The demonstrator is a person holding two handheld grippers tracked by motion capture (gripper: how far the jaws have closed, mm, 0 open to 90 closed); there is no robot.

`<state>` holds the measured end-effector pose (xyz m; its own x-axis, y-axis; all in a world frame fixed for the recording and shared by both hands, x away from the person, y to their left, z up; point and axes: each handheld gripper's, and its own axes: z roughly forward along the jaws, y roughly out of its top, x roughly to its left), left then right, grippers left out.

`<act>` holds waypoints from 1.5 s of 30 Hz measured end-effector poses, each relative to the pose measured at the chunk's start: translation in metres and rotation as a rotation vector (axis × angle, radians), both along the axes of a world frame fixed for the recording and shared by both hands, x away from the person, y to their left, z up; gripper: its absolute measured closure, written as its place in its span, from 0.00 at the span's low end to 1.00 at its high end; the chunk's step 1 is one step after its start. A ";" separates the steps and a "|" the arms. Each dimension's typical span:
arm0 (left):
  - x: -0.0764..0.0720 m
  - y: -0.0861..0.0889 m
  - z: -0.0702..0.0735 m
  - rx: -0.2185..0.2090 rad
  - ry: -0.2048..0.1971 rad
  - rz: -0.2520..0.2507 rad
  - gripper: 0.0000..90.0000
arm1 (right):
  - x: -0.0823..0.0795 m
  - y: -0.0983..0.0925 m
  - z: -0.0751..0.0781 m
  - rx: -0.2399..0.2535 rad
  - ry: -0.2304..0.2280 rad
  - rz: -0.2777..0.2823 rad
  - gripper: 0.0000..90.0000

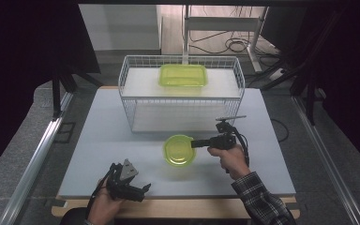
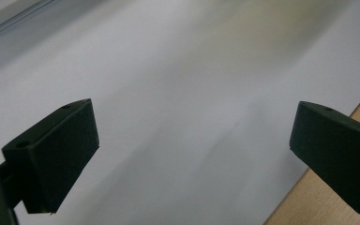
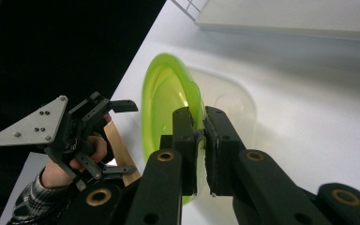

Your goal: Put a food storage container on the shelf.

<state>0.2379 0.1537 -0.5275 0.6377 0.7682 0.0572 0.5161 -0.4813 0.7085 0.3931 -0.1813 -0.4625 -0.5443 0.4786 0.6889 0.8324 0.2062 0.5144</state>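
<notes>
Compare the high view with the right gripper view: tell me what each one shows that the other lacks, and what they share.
High view alone: the wire basket holding a green rectangular container.

Right gripper view alone: the pads clamped on the round green lid's rim.

Both: the lid, the right gripper gripping it, the left gripper standing open apart from the lid, and the white table.

Glossy translucent green plastic bowl [image 1: 179, 150]; matt white table [image 1: 98, 154]; white wire basket [image 1: 136, 101].
</notes>
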 end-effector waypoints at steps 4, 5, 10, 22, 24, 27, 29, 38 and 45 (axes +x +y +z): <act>0.000 0.000 0.000 0.001 0.003 -0.001 0.02 | 0.002 -0.001 -0.007 -0.009 0.013 -0.009 0.93; 0.000 0.001 0.000 0.002 0.004 -0.001 0.02 | 0.003 -0.002 -0.009 -0.014 0.016 -0.013 0.93; 0.000 0.000 -0.001 0.005 0.007 -0.005 0.02 | 0.009 -0.003 -0.018 -0.048 0.006 -0.027 0.92; 0.000 -0.002 -0.002 0.017 0.013 -0.011 0.02 | 0.017 -0.001 -0.033 -0.145 -0.028 -0.104 0.73; 0.000 -0.002 -0.002 0.020 0.013 -0.013 0.02 | 0.017 -0.001 -0.033 -0.137 -0.018 -0.108 0.78; 0.000 -0.002 -0.002 0.022 0.012 -0.014 0.02 | 0.017 -0.001 -0.034 -0.119 0.019 -0.116 0.84; 0.000 -0.002 -0.002 0.022 0.012 -0.014 0.02 | 0.017 -0.002 -0.033 -0.093 0.037 -0.115 0.88; 0.000 -0.002 -0.002 0.023 0.011 -0.014 0.02 | 0.016 -0.001 -0.032 -0.053 0.062 -0.099 0.91; 0.000 0.000 0.000 0.014 0.004 -0.006 0.02 | 0.014 -0.003 -0.021 -0.006 0.053 -0.099 0.91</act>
